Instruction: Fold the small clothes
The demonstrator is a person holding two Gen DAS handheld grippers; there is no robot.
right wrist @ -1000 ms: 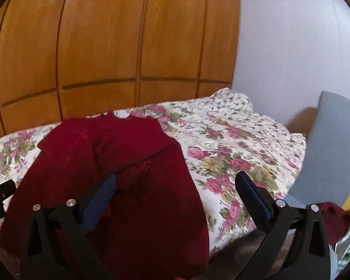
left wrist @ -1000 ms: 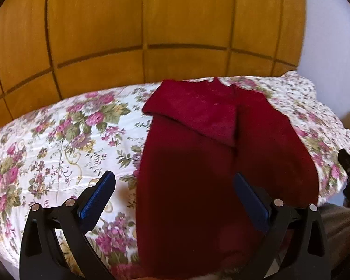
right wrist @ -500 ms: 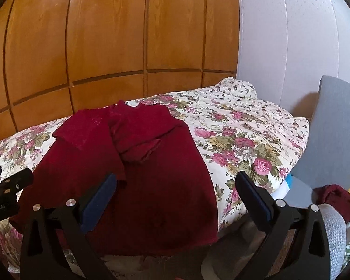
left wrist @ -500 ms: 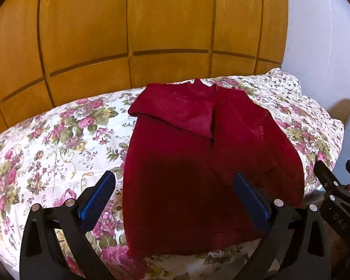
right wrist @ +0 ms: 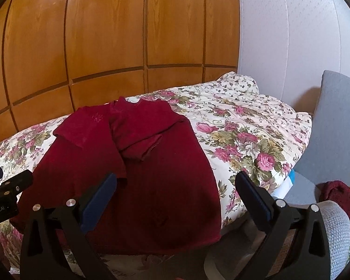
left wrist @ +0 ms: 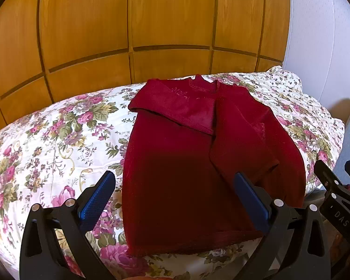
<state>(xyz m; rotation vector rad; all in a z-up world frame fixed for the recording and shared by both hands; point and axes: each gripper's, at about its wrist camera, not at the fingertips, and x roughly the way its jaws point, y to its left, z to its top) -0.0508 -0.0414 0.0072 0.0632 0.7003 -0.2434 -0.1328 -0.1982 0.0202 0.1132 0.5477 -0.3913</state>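
A dark red top (left wrist: pixel 186 163) lies flat on the flowered bedspread (left wrist: pixel 46 140), both sleeves folded in across its chest, neckline toward the wooden wall. My left gripper (left wrist: pixel 175 198) is open above the near hem, nothing between its blue pads. In the right wrist view the same red top (right wrist: pixel 140 175) fills the lower left, and my right gripper (right wrist: pixel 175 198) is open over its near right edge, holding nothing. The right gripper's black body (left wrist: pixel 338 200) shows at the left view's right edge; the left gripper's body (right wrist: pixel 4 193) shows at the right view's left edge.
Wooden wardrobe panels (left wrist: pixel 151 23) rise behind the bed. A white padded wall (right wrist: pixel 291 35) stands at the right. A grey cushion (right wrist: pixel 333 128) leans beside the bed, with another dark red garment (right wrist: pixel 338 196) at its foot. Grey knit fabric (right wrist: pixel 336 228) sits near the right gripper.
Both grippers have pulled back and up from the top, so the near hem and more of the bed now show. Both stayed open; the top lies unmoved.
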